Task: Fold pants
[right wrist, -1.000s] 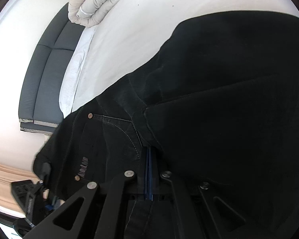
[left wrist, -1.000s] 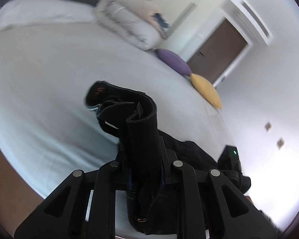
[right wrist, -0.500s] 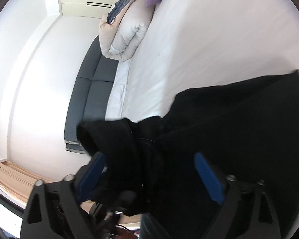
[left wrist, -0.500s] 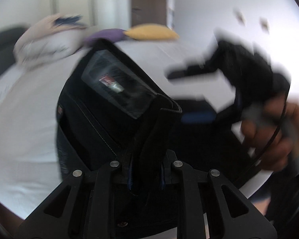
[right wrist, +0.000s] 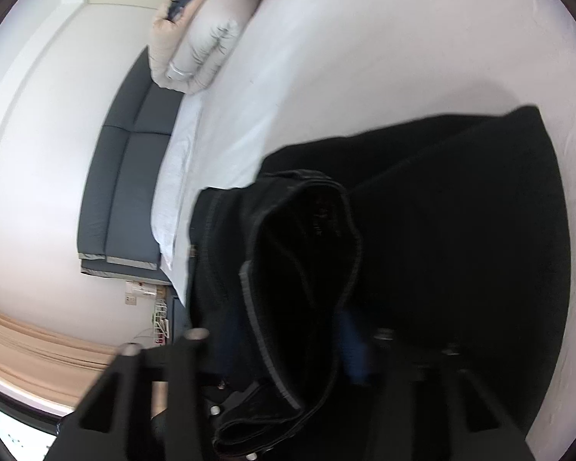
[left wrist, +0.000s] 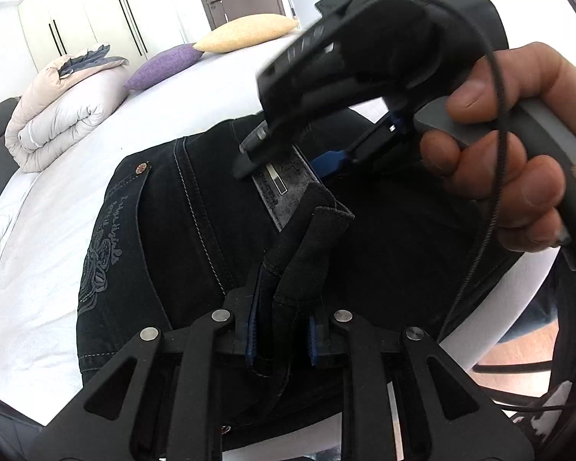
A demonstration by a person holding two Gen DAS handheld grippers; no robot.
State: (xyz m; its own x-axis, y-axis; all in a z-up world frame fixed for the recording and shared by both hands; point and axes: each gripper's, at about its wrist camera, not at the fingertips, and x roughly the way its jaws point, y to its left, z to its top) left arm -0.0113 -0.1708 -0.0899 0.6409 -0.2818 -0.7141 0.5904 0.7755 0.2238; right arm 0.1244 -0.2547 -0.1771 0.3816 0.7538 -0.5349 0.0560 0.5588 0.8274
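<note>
- On the far left of the left wrist view a rolled duvet (left wrist: 63,109) lies on the white bed (left wrist: 30,238); next to it rest a purple cushion (left wrist: 165,64) and a yellow cushion (left wrist: 245,32), touching end to end;
- The black pants (left wrist: 165,226) lie spread on the near part of the bed, back pocket and grey waistband patch (left wrist: 284,188) facing up;
- The left gripper (left wrist: 282,340) has its jaws set narrow, pinched on an upright fold of the waistband cloth that rises between the blue pads;
- To the right of that, the right gripper (left wrist: 288,157) hovers tips-down just over the patch, carried by the person's right hand (left wrist: 514,146); a thin black cable runs down past the fingers;
- In the right wrist view the waistband loop of the pants (right wrist: 299,269) stands between the fingers of the right gripper (right wrist: 284,342); its jaws have just been closing from wide, and blur hides whether the pads press the cloth, so I cannot tell its grip; the legs spread away to the right on the sheet.
</note>
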